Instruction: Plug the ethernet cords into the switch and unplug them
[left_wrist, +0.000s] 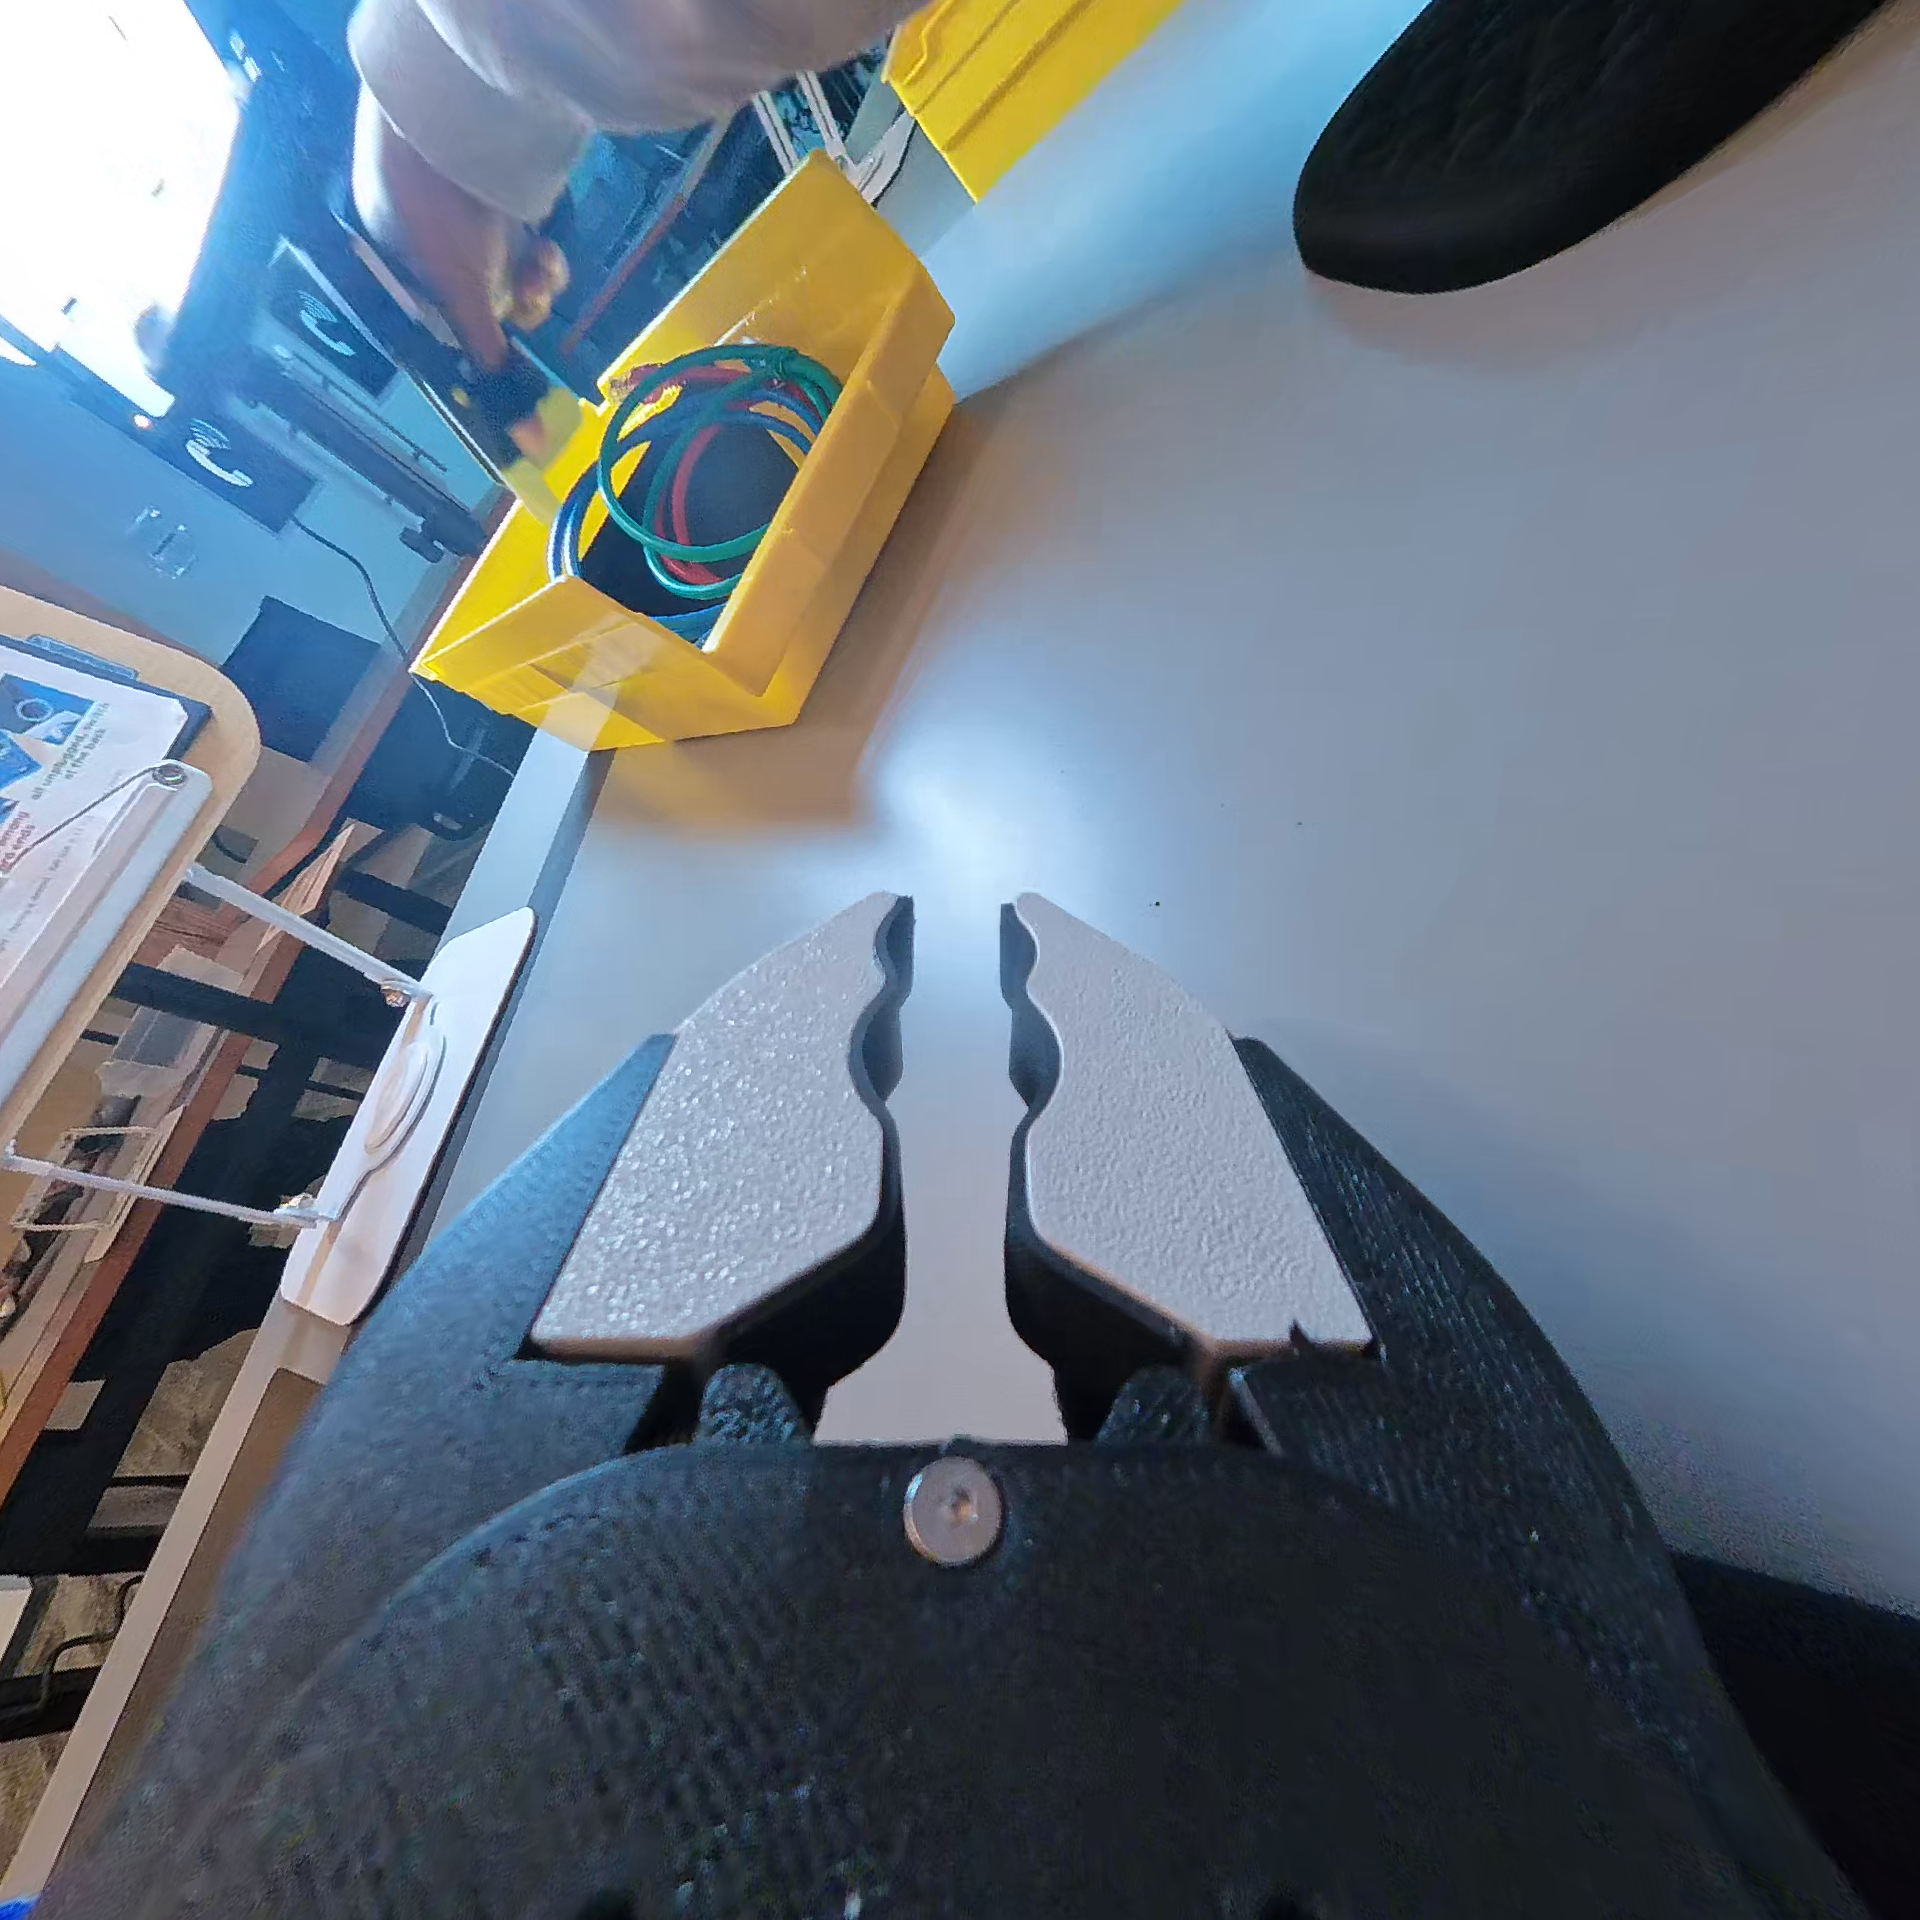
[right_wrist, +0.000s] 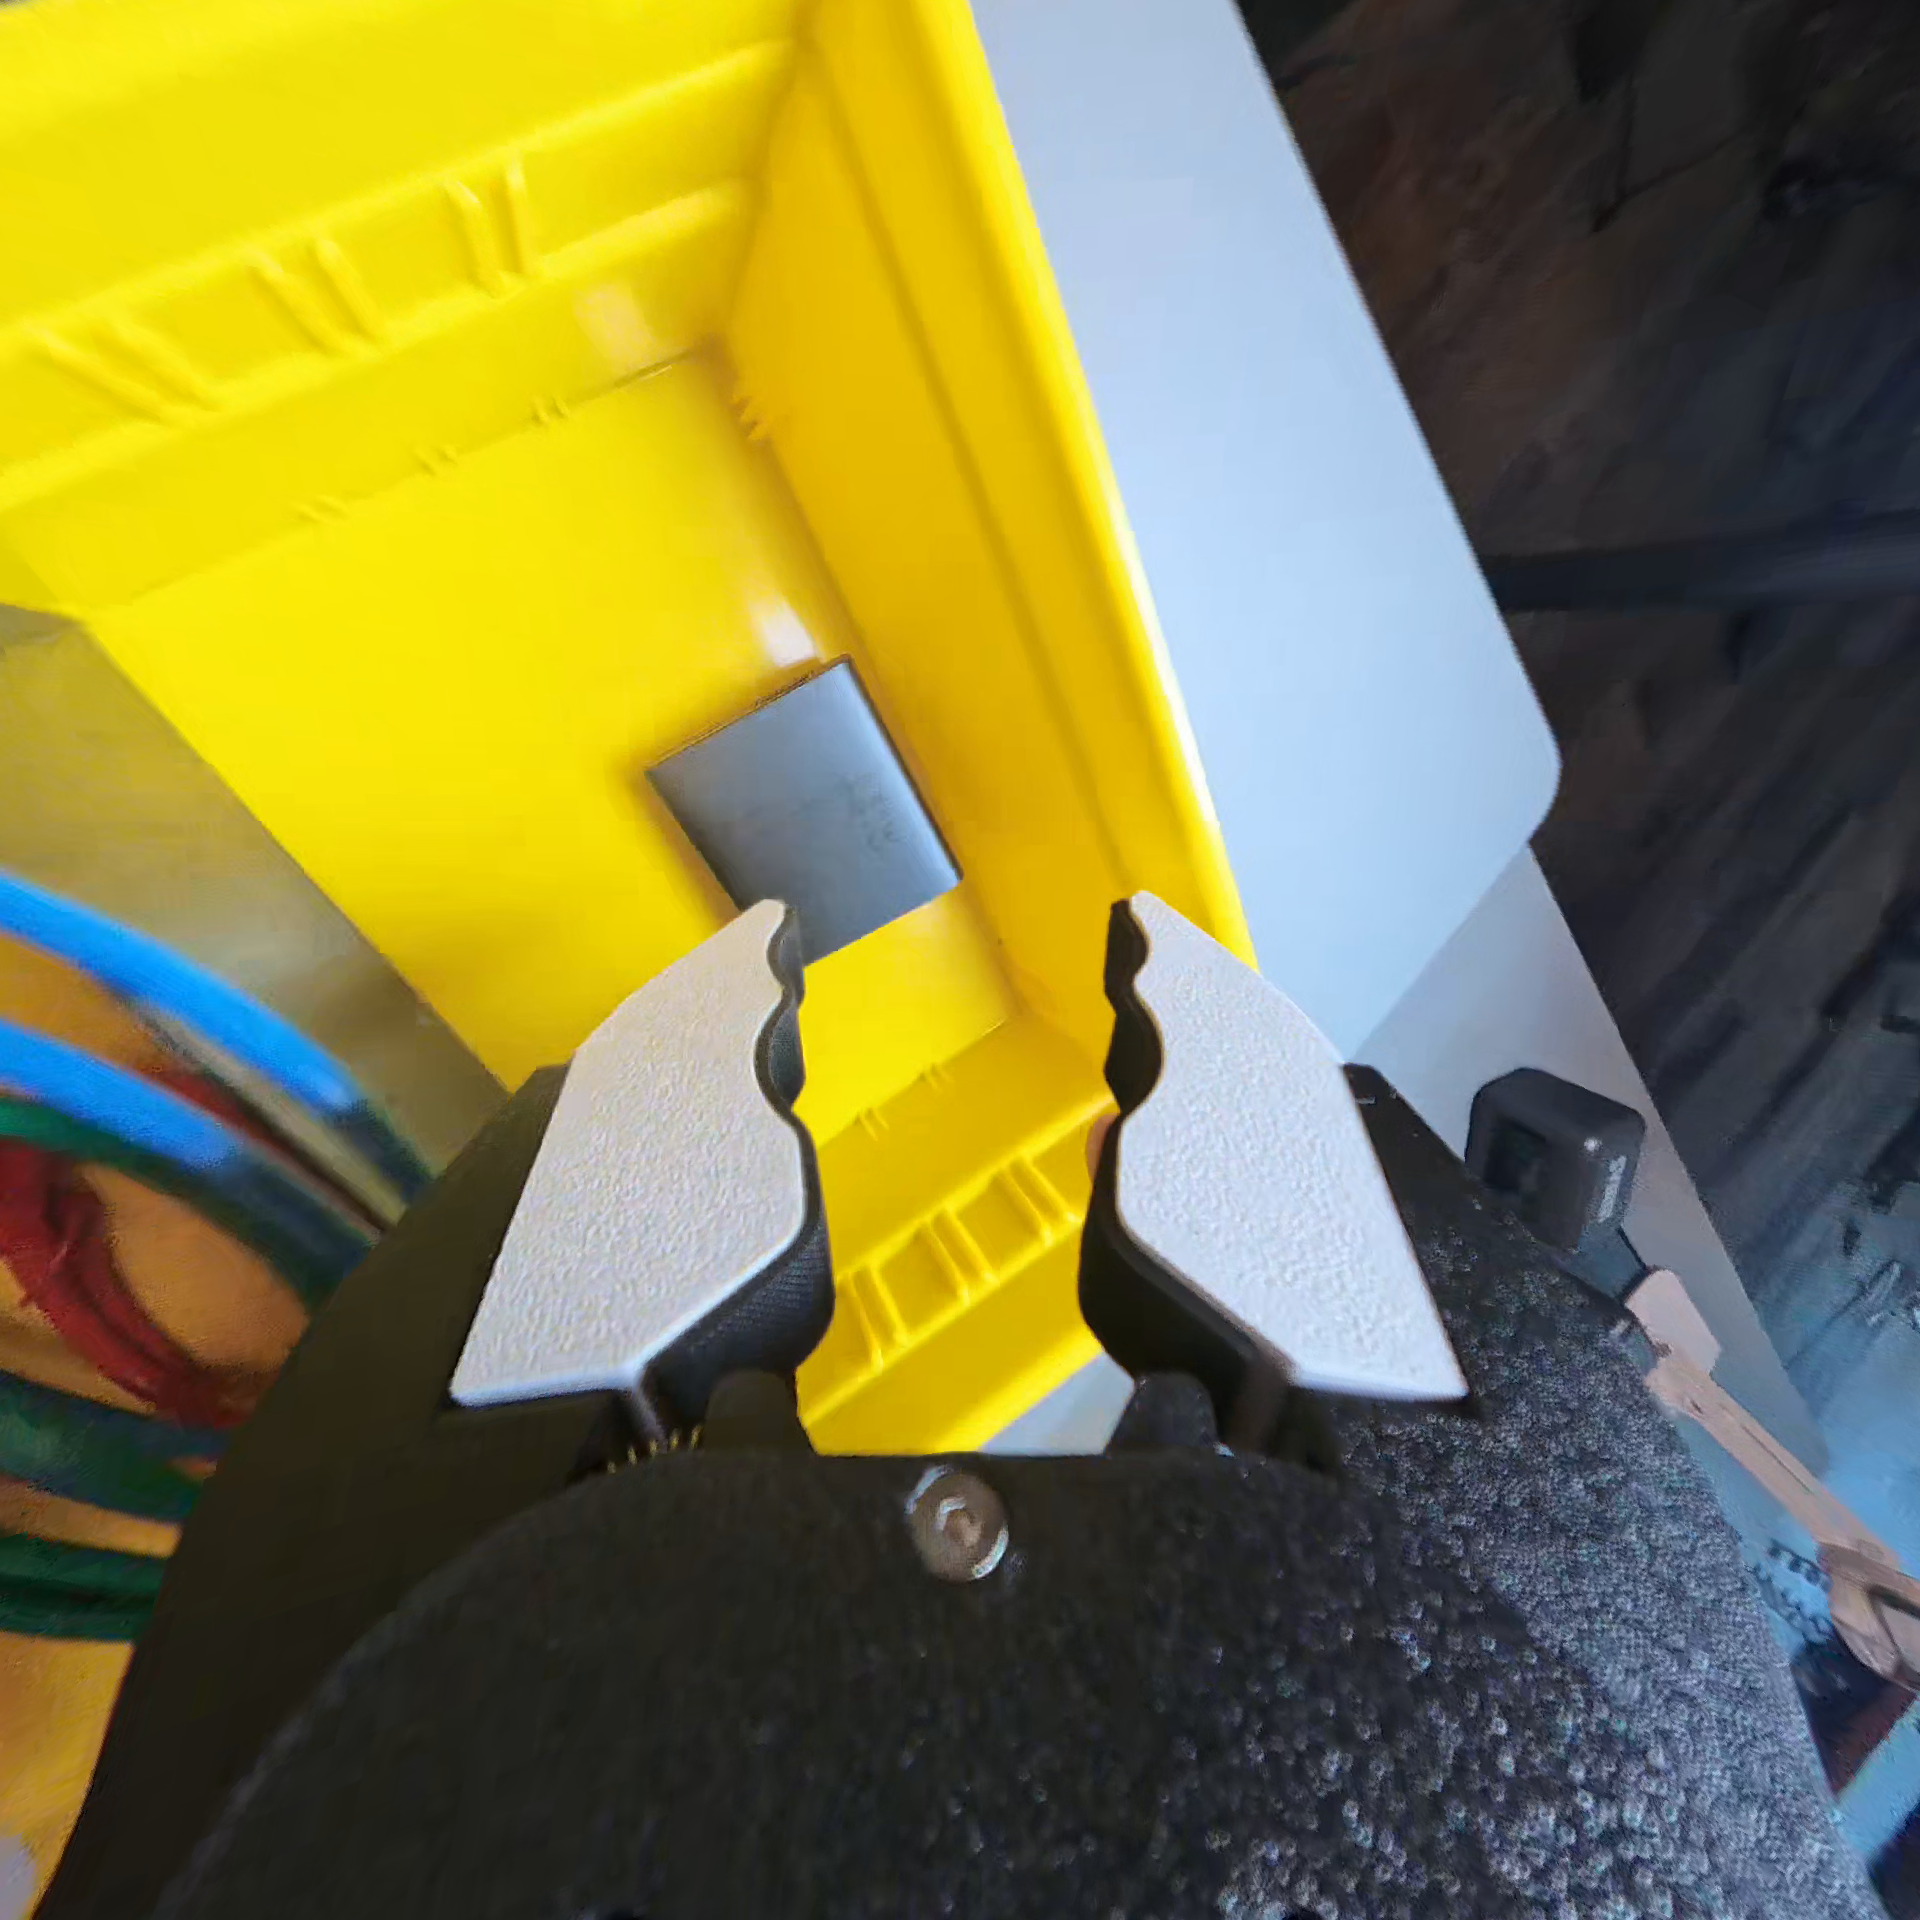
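Pebbled grey left tongs (left_wrist: 956, 914) are held slightly spread over bare table (left_wrist: 1351, 727), nothing pinched. Coiled green, red and blue cords (left_wrist: 707, 468) are seen ahead-left in a yellow bin (left_wrist: 831, 499). Right tongs (right_wrist: 956, 914) are spread empty above a ribbed yellow bin (right_wrist: 416, 520), a flat grey rectangle (right_wrist: 800, 800) just beyond their tips.

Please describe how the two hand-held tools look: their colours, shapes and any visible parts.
Both look alike. The left tool and the right tool each have a rough black body with a woven-looking texture, one silver screw at the centre, and two fingers covered by pebbled light grey plates. The fingers' inner edges are black and wavy. No cables or sleeves show on them.
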